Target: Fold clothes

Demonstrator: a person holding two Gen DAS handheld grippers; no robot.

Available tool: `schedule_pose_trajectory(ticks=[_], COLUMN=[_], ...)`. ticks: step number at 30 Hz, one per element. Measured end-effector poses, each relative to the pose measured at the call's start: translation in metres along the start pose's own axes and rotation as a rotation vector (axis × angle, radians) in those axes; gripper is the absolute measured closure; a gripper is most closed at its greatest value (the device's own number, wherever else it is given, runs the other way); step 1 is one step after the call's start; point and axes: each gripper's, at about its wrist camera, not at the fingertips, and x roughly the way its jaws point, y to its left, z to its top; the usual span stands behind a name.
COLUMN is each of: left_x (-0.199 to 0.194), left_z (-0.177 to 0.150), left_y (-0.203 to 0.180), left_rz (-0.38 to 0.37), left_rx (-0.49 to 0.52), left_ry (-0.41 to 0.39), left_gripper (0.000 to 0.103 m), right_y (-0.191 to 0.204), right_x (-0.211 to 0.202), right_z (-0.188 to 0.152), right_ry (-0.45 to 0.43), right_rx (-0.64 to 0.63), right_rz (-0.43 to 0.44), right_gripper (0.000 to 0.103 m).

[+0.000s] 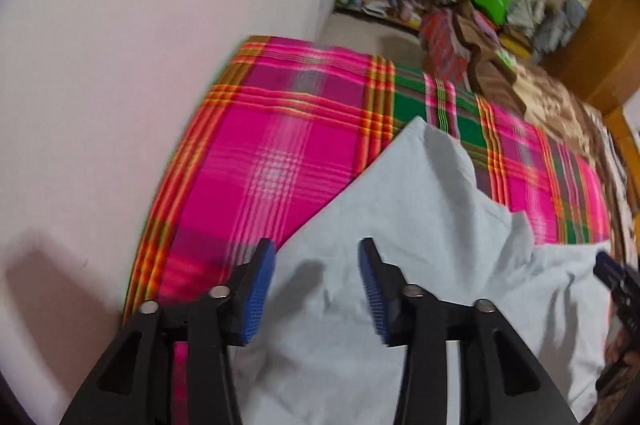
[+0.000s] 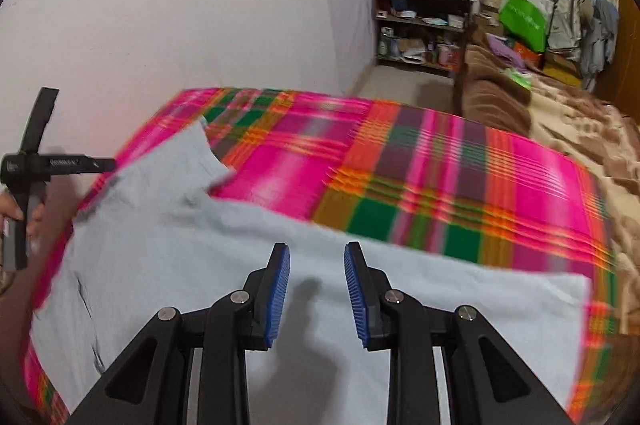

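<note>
A pale blue garment (image 1: 400, 225) lies spread on a bed covered by a pink, green and orange plaid blanket (image 1: 272, 145). My left gripper (image 1: 318, 249) hovers open above the garment's left part, nothing between its blue pads. In the right wrist view the same garment (image 2: 200, 245) stretches across the near side of the plaid blanket (image 2: 440, 185), one sleeve pointing toward the far left. My right gripper (image 2: 317, 253) is open over the garment's middle and holds nothing. The left gripper's body (image 2: 32, 165) shows at the left edge, held by a hand.
A white wall (image 1: 140, 25) runs along the bed's left side. A brown fleece blanket (image 2: 560, 129) and piled things cover the bed's far right. Cluttered shelves (image 2: 420, 5) and a green bag (image 2: 524, 17) stand at the room's far end.
</note>
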Motion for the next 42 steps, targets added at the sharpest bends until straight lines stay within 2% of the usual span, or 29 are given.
schedule_pose_trajectory(ticks=[3, 7, 9, 11, 13, 16, 19, 21, 24, 25, 26, 27, 28, 29, 32, 42], left_x=[0.016, 0.025, 0.027, 0.028, 0.029, 0.028, 0.026, 0.025, 0.024, 0.023, 0.021, 0.020, 0.019, 0.019, 0.018, 0.001], left_z=[0.006, 0.008, 0.005, 0.004, 0.003, 0.000, -0.007, -0.013, -0.016, -0.016, -0.015, -0.015, -0.015, -0.015, -0.014, -0.012], left_y=[0.002, 0.002, 0.000, -0.004, -0.009, -0.011, -0.016, -0.021, -0.023, -0.021, -0.019, -0.016, -0.013, -0.011, -0.007, -0.009], left_rz=[0.029, -0.026, -0.046, -0.033, -0.018, -0.010, 0.006, 0.024, 0.028, 0.028, 0.028, 0.021, 0.014, 0.003, -0.032, -0.099], left_rx=[0.014, 0.035, 0.046, 0.071, 0.105, 0.132, 0.169, 0.212, 0.227, 0.216, 0.204, 0.192, 0.180, 0.167, 0.127, 0.073], left_ry=[0.032, 0.077, 0.077, 0.081, 0.079, 0.070, 0.055, 0.041, 0.029, 0.023, 0.016, 0.012, 0.009, 0.006, -0.002, -0.064], left_gripper=[0.049, 0.049, 0.044, 0.044, 0.044, 0.044, 0.044, 0.044, 0.045, 0.052, 0.075, 0.089, 0.095, 0.096, 0.098, 0.100], right_y=[0.004, 0.005, 0.004, 0.001, 0.005, 0.016, 0.031, 0.039, 0.039, 0.040, 0.042, 0.044, 0.046, 0.048, 0.048, 0.049], right_x=[0.019, 0.038, 0.048, 0.057, 0.059, 0.063, 0.066, 0.067, 0.067, 0.067, 0.067, 0.068, 0.068, 0.068, 0.067, 0.037], right_z=[0.009, 0.016, 0.017, 0.015, 0.012, 0.007, 0.002, -0.003, -0.001, -0.001, -0.001, -0.001, -0.002, -0.002, -0.002, -0.003], right_ry=[-0.009, -0.009, -0.001, 0.018, 0.025, 0.044, 0.033, 0.018, 0.025, 0.026, 0.026, 0.026, 0.027, 0.028, 0.030, -0.022], right_rx=[0.011, -0.003, -0.007, -0.004, -0.036, -0.108, -0.213, -0.271, -0.253, -0.258, -0.263, -0.268, -0.272, -0.277, -0.257, -0.209], right_rz=[0.049, 0.065, 0.058, 0.055, 0.049, 0.041, -0.017, -0.062, -0.059, -0.060, -0.061, -0.061, -0.062, -0.062, -0.054, -0.030], right_gripper=[0.073, 0.067, 0.067, 0.066, 0.066, 0.058, 0.052, 0.053, 0.060, 0.070, 0.077, 0.080, 0.088, 0.094, 0.098, 0.099])
